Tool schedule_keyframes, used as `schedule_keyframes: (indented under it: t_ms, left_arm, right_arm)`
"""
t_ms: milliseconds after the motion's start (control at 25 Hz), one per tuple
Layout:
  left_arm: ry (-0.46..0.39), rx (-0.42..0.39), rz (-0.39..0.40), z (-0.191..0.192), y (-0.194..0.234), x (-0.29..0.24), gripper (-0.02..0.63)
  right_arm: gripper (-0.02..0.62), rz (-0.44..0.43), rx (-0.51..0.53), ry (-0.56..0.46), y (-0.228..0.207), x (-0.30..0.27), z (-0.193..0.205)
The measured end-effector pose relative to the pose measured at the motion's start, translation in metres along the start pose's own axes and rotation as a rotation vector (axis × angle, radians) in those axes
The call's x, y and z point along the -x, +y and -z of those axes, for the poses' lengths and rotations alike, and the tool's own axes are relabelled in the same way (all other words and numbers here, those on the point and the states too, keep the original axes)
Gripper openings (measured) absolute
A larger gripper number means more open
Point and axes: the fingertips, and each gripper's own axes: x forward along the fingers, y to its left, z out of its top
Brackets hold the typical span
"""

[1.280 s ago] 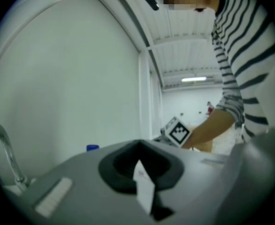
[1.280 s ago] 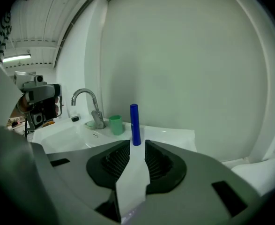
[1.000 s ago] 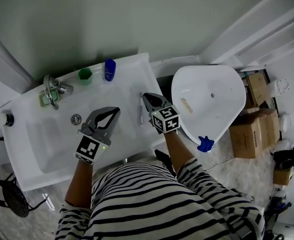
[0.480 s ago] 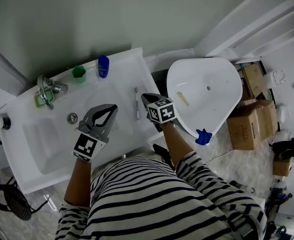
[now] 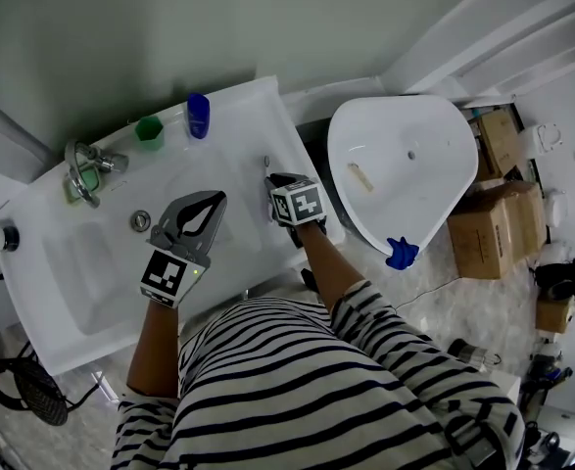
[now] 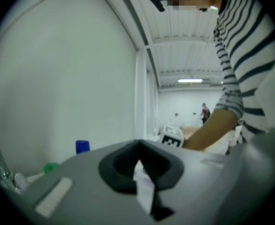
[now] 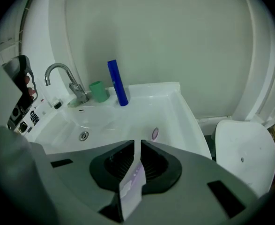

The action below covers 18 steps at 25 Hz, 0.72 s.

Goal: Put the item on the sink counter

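Since a second ago the right gripper [image 7: 138, 143] has dropped and swung over the toothbrush [image 7: 155, 134], which then lay in full view just beside it. Its jaws are pressed together, pinching nothing. The toothbrush lies on the sink counter [image 7: 186, 121] with its handle hidden beneath the gripper. Only the head shows, just past the tips and slightly to their right. Its length runs on away from the gripper, head toward the wall. Whether they touch, I cannot tell. The left gripper [image 5: 215, 197], closed and empty, hangs over the basin. Farther beyond, left of the tips, stand a blue bottle [image 7: 117, 82] and a green cup [image 7: 99, 91].
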Motion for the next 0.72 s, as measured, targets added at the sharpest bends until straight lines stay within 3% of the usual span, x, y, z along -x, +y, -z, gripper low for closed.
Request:
schedule_keyframes:
  t_ms: [240,360,720]
  left_arm:
    - [0.011,0.001,0.012,0.004,-0.001,-0.004,0.005]
    - [0.017,0.004,0.016,0.005,-0.001,-0.006,0.005]
    - [0.027,0.012,0.027,0.008,-0.003,-0.008,0.005]
  right_arm:
    - [0.065,0.013,-0.028,0.038,0.000,-0.012,0.009]
    - [0.131,0.025,-0.070,0.074,-0.003,-0.020,0.014]
    - [0.120,0.082,-0.132,0.166,-0.012,-0.036,0.026]
